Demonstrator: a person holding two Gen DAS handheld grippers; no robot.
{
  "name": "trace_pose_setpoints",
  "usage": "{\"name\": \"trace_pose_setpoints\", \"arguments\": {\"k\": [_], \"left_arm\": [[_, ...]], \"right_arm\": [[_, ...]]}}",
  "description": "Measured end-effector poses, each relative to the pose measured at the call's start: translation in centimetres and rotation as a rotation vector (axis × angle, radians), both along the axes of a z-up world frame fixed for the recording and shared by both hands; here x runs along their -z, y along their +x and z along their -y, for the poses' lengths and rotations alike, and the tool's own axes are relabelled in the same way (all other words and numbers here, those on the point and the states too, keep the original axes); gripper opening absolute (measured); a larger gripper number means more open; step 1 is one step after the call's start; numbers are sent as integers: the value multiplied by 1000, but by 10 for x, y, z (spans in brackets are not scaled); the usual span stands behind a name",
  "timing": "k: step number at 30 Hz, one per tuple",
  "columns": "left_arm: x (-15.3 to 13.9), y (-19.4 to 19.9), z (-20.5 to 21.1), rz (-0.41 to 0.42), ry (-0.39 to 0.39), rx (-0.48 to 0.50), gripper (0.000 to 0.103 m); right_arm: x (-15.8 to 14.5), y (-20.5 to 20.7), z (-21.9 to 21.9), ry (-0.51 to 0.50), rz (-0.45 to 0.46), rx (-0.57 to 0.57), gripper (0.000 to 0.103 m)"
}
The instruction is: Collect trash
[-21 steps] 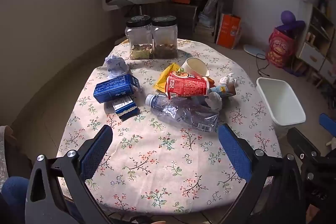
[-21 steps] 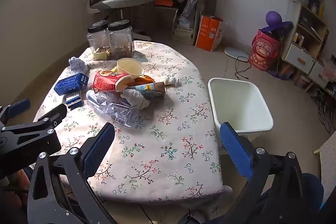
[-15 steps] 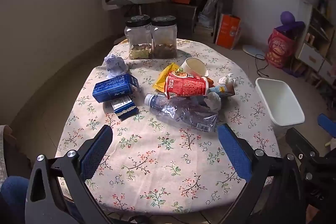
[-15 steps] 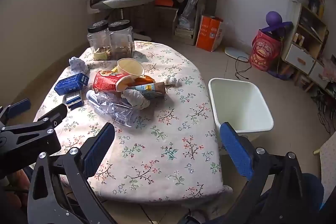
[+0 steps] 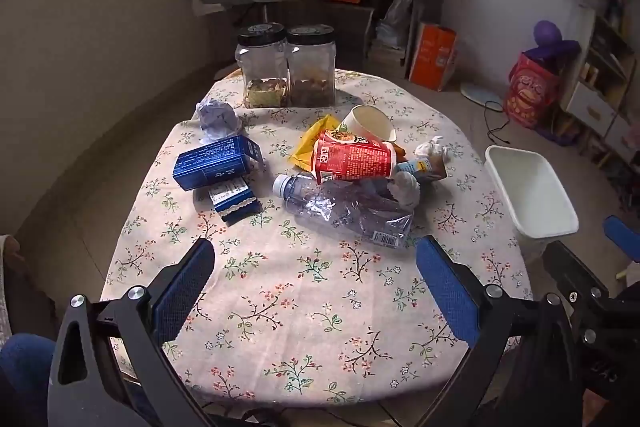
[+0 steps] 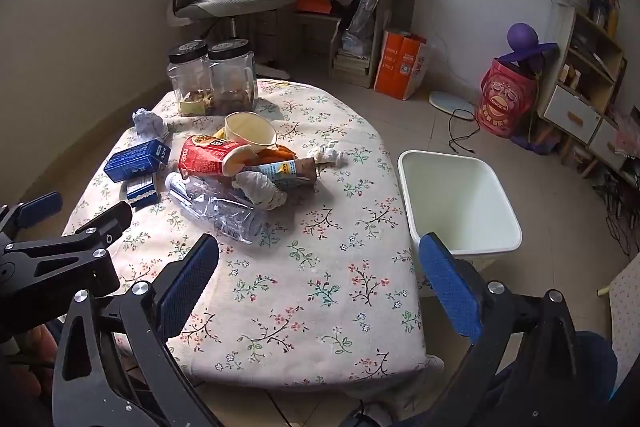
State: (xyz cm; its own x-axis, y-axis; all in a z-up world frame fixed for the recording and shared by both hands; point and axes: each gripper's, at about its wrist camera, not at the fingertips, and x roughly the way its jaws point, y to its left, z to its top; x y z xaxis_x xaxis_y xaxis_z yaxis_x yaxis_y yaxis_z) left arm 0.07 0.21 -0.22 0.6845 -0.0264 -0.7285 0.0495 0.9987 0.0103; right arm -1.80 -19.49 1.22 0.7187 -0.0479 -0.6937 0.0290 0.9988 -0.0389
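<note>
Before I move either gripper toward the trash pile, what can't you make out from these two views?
- Bin: its bottom is hidden by its near wall in the right view; its far side is cut by the right gripper in the left view.
- Wrappers under the red cup: mostly covered in both views.
- Print on the blue box: too small.
- Jars: contents unclear.

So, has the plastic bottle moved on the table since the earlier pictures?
No. The plastic bottle lies where it did, between the blue box and the red cup.
</note>
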Motion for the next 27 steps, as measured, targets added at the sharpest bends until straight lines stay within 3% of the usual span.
{"name": "trace_pose_setpoints", "arguments": {"k": [27], "left_arm": [[6,0,-2,-17,-9,1,98]], "right_arm": [[0,0,0,-2,3,0,96]]}}
